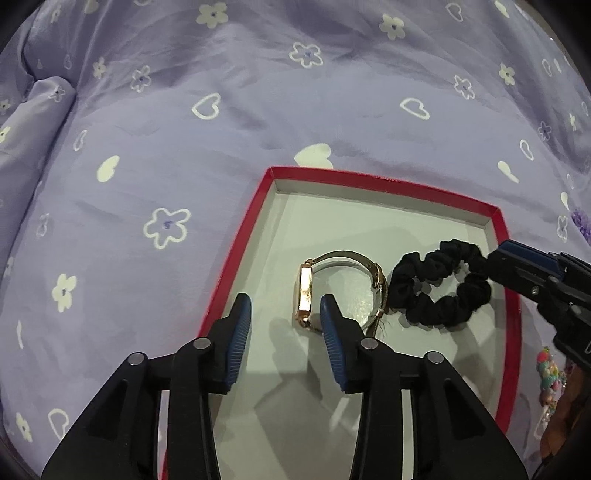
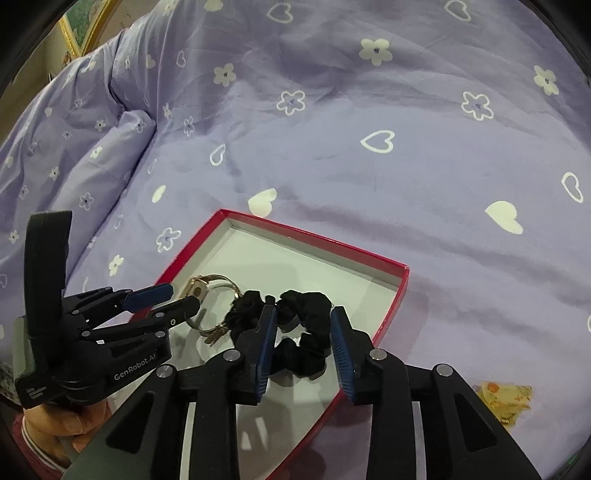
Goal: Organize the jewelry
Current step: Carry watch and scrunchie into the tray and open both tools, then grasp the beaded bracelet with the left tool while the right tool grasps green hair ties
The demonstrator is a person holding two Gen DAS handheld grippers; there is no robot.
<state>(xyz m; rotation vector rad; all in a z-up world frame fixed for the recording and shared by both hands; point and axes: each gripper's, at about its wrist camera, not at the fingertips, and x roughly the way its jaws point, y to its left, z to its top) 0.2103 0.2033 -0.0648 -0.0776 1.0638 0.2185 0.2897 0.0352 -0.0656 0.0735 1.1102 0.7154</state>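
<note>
Rose-gold watch point(image 1: 306, 291) and black scrunchie point(image 1: 441, 284) are released in the red-rimmed box point(image 1: 369, 184); both tools point(image 1: 286, 317) point(image 2: 303, 328), narrowly parted, could snag them when withdrawn.

left tool point(image 1: 286, 325) | black, blue ribbed pads, silver pins | "GenRobot.AI" lettering

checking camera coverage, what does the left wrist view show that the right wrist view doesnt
Only the left wrist view shows the colourful beaded item and a purple trinket on the bedspread right of the box.

Only the right wrist view shows a yellow patterned piece on the bedspread, a gold picture frame at top left, and the person's hand under the left hand-held gripper.

Both show the red box, the gold watch and black scrunchie lying inside it, and the purple flowered bedspread.
</note>
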